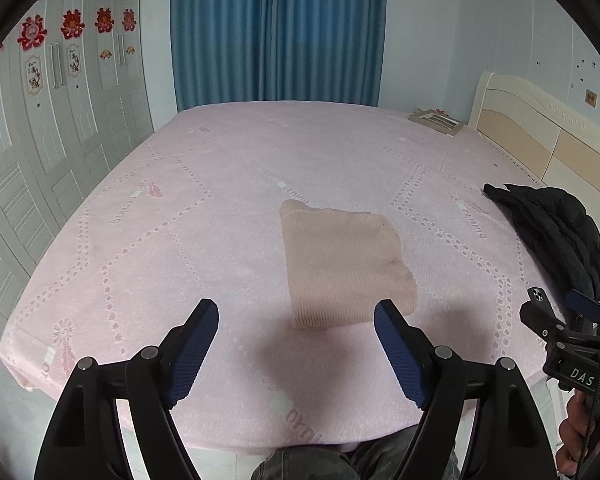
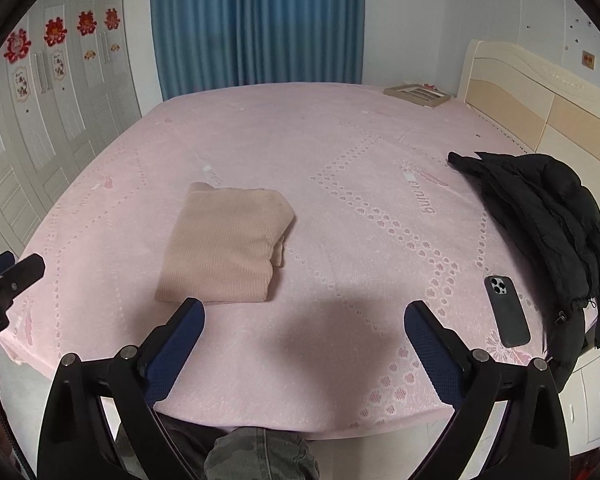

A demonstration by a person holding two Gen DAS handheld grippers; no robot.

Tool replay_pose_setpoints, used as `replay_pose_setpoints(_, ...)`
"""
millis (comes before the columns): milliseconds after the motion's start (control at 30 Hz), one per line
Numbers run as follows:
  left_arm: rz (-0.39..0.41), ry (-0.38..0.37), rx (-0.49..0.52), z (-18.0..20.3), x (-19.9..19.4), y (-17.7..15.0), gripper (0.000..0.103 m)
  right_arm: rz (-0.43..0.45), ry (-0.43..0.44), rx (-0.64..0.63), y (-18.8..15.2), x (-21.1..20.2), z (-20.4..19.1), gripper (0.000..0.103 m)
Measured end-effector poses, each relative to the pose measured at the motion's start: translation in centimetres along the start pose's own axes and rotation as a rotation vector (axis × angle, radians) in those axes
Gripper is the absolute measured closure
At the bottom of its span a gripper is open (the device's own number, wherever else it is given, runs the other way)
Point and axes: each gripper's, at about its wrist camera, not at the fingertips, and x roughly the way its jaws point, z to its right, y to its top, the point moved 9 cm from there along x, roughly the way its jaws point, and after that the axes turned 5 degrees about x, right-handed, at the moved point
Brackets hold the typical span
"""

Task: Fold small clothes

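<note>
Already folded into a thick rectangle, the sweater (image 1: 342,266) lay flat on the bed (image 1: 204,208), toward its near edge. Both tools hovered above that edge, touching nothing. Left hand-held gripper (image 1: 296,320) had its jaws spread wide and empty, just short of the sweater's near hem. Right hand-held gripper (image 2: 304,320) was likewise agape and empty, the sweater (image 2: 224,246) ahead of its left finger. A phone (image 2: 507,311) lay face down to the right, beside a black jacket (image 2: 552,216) heaped near the headboard (image 2: 540,92).
</note>
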Motion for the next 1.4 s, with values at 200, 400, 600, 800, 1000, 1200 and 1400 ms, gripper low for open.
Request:
replay_pose_setpoints(200,-0.002,0.008,-0.006,-0.3,-0.9,-0.7,0.024,0.007,0.007,0.001,-0.1,-0.4,-0.3,0.004)
replay_pose_setpoints(400,-0.001,0.005,-0.013,-0.6,-1.2,-1.0,0.024,0.008,0.007,0.005,-0.3,-0.7,-0.5,0.004)
replay_pose_setpoints(600,-0.005,0.003,-0.004,-0.5,-1.2,-1.2,0.024,0.008,0.001,0.008,-0.4,-0.8,-0.7,0.004)
replay_pose_setpoints(800,-0.008,0.005,-0.004,-0.3,-1.1,-1.2,0.024,0.009,-0.003,0.017,-0.5,-0.9,-0.5,0.004)
replay_pose_setpoints(1000,-0.009,0.007,-0.006,-0.3,-1.0,-1.2,0.024,0.011,-0.002,0.021,-0.3,-0.9,-0.3,0.004)
replay_pose_setpoints(1200,-0.013,0.010,-0.005,-0.4,-0.8,-1.3,0.024,0.011,0.000,0.024,-0.3,-0.9,-0.3,0.004)
replay_pose_setpoints(1400,-0.017,0.014,-0.010,-0.6,-0.6,-1.4,0.024,0.013,0.003,0.021,-0.1,-0.9,-0.5,0.004)
